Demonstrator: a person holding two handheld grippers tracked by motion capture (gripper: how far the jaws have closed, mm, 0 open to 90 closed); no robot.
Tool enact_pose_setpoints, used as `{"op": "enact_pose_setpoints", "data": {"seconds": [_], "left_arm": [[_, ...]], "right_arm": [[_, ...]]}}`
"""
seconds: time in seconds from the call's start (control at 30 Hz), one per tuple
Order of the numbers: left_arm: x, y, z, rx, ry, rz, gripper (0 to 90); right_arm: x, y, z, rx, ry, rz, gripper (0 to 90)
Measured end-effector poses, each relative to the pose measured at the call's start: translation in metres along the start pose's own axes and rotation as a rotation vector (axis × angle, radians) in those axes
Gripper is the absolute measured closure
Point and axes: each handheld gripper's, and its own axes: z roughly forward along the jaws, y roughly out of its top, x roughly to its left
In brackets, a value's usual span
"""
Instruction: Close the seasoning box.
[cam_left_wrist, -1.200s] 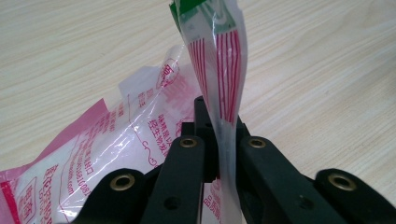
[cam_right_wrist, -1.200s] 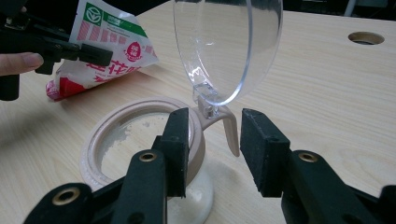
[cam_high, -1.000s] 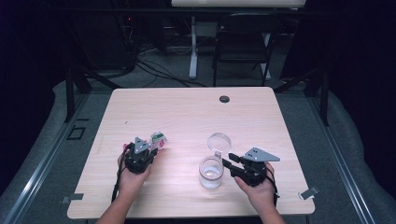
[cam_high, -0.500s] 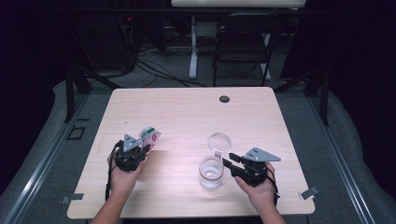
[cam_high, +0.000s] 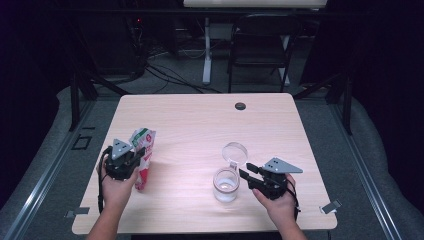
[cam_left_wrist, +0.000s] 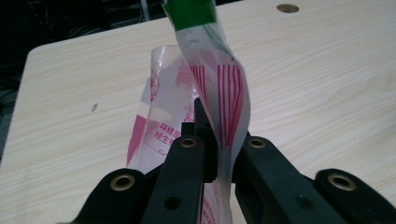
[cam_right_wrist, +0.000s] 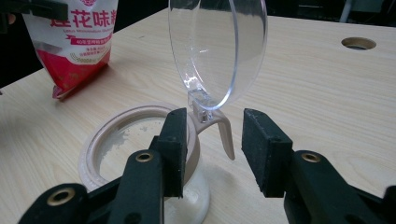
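Bench (cam_high: 200, 125): bare wood beyond jar. Bag (cam_high: 142, 156), red-white with Chinese print, well left of jar (cam_high: 226, 185), pinched in left gripper (cam_high: 131, 159). Right gripper (cam_high: 245, 176) part open astride jar's lid hinge, just been opening, pads clear.

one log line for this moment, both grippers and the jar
left gripper: shut on bag | right gripper: open, jaws just opening, astride jar hinge tab | lid: flipped up | table

Dark room; folding chair (cam_high: 260, 50) behind wooden table (cam_high: 200, 125); grey floor (cam_high: 55, 145).
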Motion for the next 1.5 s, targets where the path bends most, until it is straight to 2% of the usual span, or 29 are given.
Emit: {"op": "enact_pose_setpoints", "data": {"seconds": [0.3, 0.5, 0.77, 0.93, 1.1, 1.27, 1.5], "left_arm": [[0.019, 0.009, -0.01, -0.031, 0.026, -0.035, 90.0], [0.031, 0.013, -0.017, -0.043, 0.023, -0.07, 90.0], [0.034, 0.018, -0.028, -0.06, 0.005, -0.074, 90.0], [0.024, 0.023, -0.035, -0.067, -0.02, -0.051, 90.0], [0.013, 0.028, -0.039, -0.067, -0.055, -0.018, 90.0], [-0.005, 0.033, -0.037, -0.058, -0.111, 0.037, 90.0], [-0.029, 0.039, -0.032, -0.068, -0.218, 0.07, 90.0]], "right_arm": [[0.0, 0.001, 0.0, -0.004, -0.007, -0.003, 59.2], [-0.001, 0.001, -0.002, -0.015, -0.012, 0.005, 57.0], [0.0, 0.002, -0.002, -0.022, -0.011, 0.011, 55.7], [0.001, 0.001, -0.001, -0.031, -0.015, -0.006, 53.6], [0.001, 0.001, -0.003, -0.03, -0.022, -0.002, 52.6], [0.0, 0.001, -0.004, -0.029, -0.026, -0.001, 52.5], [0.0, -0.001, -0.007, -0.029, -0.035, 0.0, 52.6]]}}
